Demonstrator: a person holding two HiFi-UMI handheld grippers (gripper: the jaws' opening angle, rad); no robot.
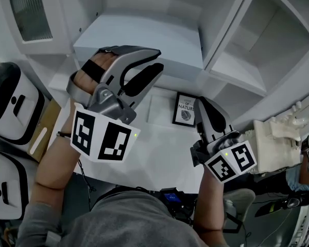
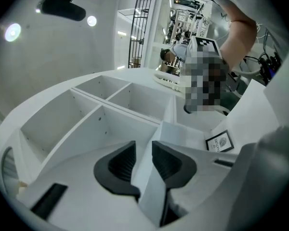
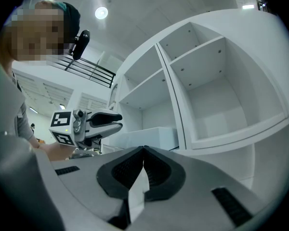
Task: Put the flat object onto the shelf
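Where the framed picture [image 1: 185, 109] lies: on the white table [image 1: 154, 158], below the white box [image 1: 144, 37].
Left gripper [image 1: 158, 59]: held up over the table, jaws narrowly apart, nothing between them.
Right gripper [image 1: 202, 102]: tips just beside the picture, jaws pressed together, empty.
Shelf [image 1: 257, 60]: white, open compartments, at right.
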